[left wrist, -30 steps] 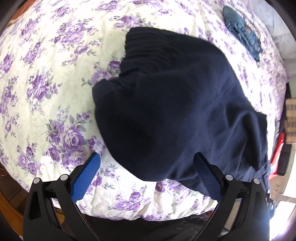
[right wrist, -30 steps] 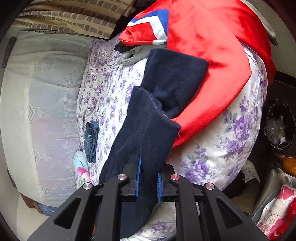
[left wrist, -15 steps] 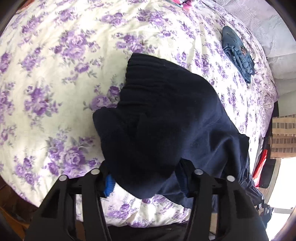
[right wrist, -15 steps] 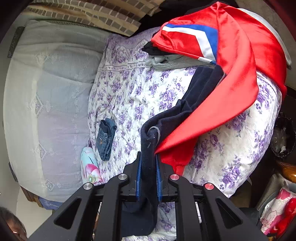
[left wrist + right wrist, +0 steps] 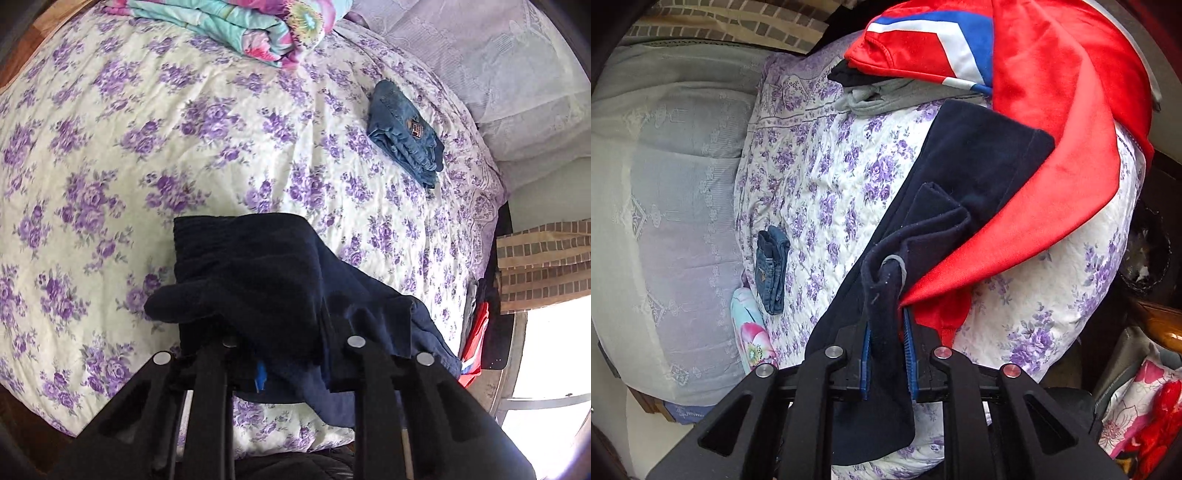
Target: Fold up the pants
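Left tongs (image 5: 291, 354) have just been closing and now clamp a bunched fold of the navy pants (image 5: 258, 273) near the waistband; cloth hides most of the blue pads. Pants lie on the floral bedspread (image 5: 110, 155), at its near edge. Folded jeans (image 5: 404, 129) sit well beyond the pants; a rolled flowered blanket (image 5: 236, 26) lies beyond the pants, at the far edge. Right tongs (image 5: 888, 350) pinch a leg hem of the pants, cloth hanging below. Red jacket (image 5: 1063, 129) overlaps the pants' leg.

Left hand-held gripper (image 5: 291, 363) just closed on navy pants (image 5: 258, 273), lifting them.
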`<control>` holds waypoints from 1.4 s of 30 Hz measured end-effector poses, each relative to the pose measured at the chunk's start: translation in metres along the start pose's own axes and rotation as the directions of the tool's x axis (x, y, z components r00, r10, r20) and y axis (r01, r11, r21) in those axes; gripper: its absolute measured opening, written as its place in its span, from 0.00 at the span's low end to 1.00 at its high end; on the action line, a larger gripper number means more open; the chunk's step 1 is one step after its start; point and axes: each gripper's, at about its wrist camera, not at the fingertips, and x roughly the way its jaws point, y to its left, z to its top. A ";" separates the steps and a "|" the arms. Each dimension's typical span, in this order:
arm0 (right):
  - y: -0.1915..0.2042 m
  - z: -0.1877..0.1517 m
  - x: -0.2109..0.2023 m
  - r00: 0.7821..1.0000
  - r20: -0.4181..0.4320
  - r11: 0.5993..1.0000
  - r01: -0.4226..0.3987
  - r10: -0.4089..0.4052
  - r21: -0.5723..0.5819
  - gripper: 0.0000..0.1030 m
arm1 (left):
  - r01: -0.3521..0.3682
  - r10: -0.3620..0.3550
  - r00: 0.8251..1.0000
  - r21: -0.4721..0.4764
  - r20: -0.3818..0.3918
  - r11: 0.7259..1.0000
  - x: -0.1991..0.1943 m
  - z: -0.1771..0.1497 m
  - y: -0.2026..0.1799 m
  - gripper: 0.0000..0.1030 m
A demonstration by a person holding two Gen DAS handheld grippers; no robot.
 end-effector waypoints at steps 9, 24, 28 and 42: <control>0.004 0.002 -0.030 0.986 0.102 0.990 -0.137 0.132 0.044 0.12 | 0.054 -0.051 0.994 -0.033 0.101 0.998 -0.024 0.024 -0.006 0.08; 0.145 0.177 0.091 0.968 -0.074 0.967 -0.244 0.239 -0.078 0.12 | -0.001 0.048 0.977 -0.220 0.210 0.976 0.012 0.096 -0.014 0.08; 0.171 0.222 0.170 0.976 -0.117 0.979 -0.192 0.183 -0.073 0.12 | -0.022 0.088 0.979 -0.336 0.185 0.942 0.045 0.125 0.007 0.08; 0.201 0.207 0.292 0.958 -0.281 0.947 -0.042 -0.052 -0.317 0.11 | -0.185 0.212 0.977 -0.371 0.031 0.910 0.110 0.158 0.030 0.09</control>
